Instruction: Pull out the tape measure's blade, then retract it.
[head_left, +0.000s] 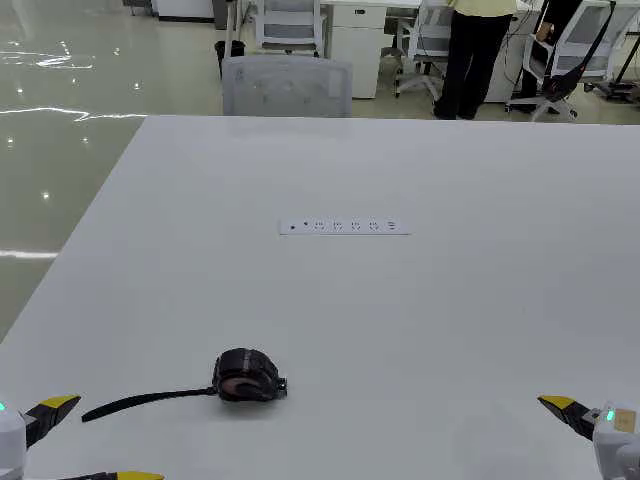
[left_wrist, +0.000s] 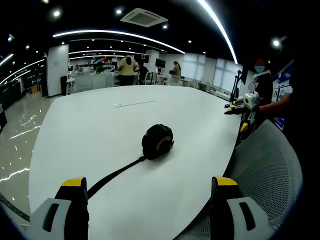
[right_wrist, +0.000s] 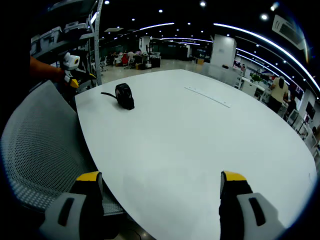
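Observation:
A black tape measure (head_left: 248, 376) lies on the white table (head_left: 420, 320) near its front edge. Its black wrist strap (head_left: 145, 403) trails to the left, and no blade shows outside the case. My left gripper (head_left: 90, 442) hovers open at the bottom left, just short of the strap's end. In the left gripper view the tape measure (left_wrist: 157, 141) lies ahead of the open left gripper (left_wrist: 150, 182). My right gripper (head_left: 590, 425) is at the bottom right, far from the case. In the right gripper view it (right_wrist: 161, 176) is open, with the tape measure (right_wrist: 124, 95) far off to the left.
A white power strip (head_left: 344, 226) is set into the middle of the table. A grey chair (head_left: 286, 86) stands at the far edge, and a person (head_left: 475, 50) stands beyond it. A mesh chair back (left_wrist: 270, 170) sits close behind the front edge.

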